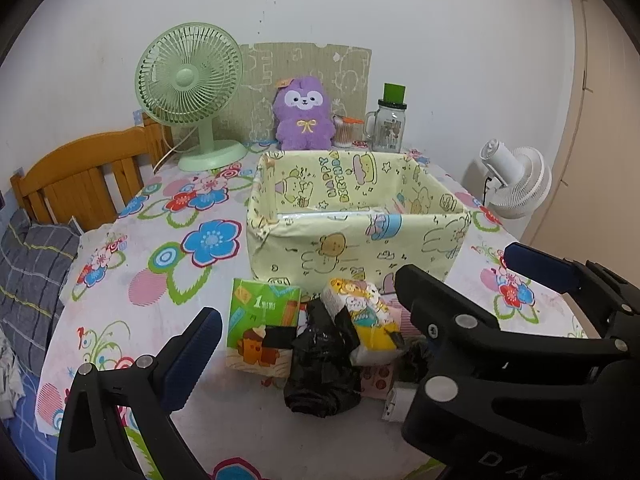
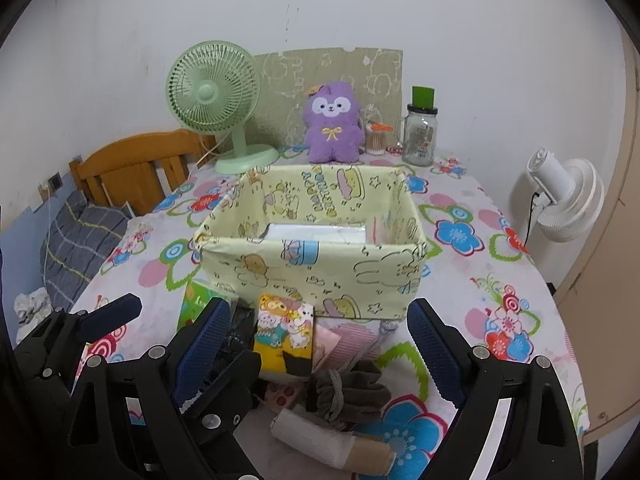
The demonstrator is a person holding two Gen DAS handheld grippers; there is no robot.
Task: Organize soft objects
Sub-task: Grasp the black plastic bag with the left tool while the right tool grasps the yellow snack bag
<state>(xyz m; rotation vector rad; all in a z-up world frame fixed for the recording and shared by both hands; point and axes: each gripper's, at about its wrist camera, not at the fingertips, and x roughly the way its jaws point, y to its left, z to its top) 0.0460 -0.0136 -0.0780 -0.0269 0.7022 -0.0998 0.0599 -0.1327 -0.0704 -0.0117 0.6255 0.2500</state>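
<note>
Nearest the cameras, the right gripper [image 2: 316, 356] stands released, its blue pads wide apart over the pile with nothing pressed between them; the left gripper [image 1: 304, 336] is likewise spread wide and holds nothing, one of its fingers showing at the left of the right wrist view. Beneath them, on the flowered table [image 1: 132, 248], the soft objects lie in a loose heap: a white roll on a cardboard core [image 2: 332, 440] closest, a grey knitted bundle [image 2: 352, 392] just behind it, a crumpled black bag [image 1: 320, 364], a green tissue pack [image 1: 262, 320] to the left and a yellow cartoon tissue pack [image 2: 284, 332] leaning near the box. Just beyond the heap stands the pale yellow fabric box [image 2: 312, 264], open-topped, its near wall almost touching the packs; inside, something flat and white, perhaps a plastic liner or pack [image 2: 320, 234], lies on the bottom, and most of the inside is unfilled. Bare cloth stretches to the left and right of the box, the table edge curving away on both sides. At the far edge by the wall stand a green fan [image 1: 192, 88], a purple plush [image 1: 304, 114] and a glass jar mug [image 1: 388, 124].
</note>
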